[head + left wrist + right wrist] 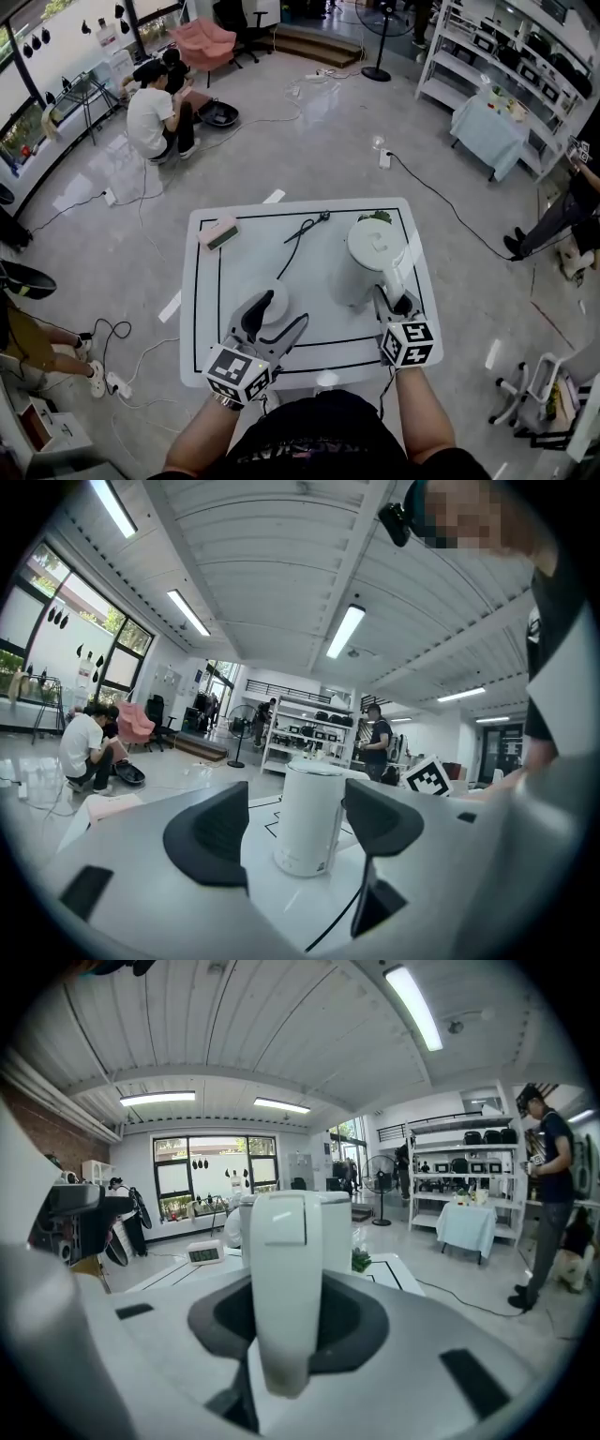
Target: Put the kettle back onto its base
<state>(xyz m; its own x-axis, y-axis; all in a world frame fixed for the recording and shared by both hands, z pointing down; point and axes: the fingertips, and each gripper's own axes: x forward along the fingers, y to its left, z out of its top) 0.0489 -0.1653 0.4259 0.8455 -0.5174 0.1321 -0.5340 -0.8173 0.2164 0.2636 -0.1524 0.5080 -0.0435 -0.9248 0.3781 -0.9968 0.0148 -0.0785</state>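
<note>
Right tongs clamped on the handle of the kettle. Base lies at kettle's 8 o'clock, between the spread jaws of the left tongs.

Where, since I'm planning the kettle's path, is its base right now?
In the head view the base lies on the table's near left, at the left gripper's tips, left of the kettle in the right gripper.

white kettle beyond spread fingers
</note>
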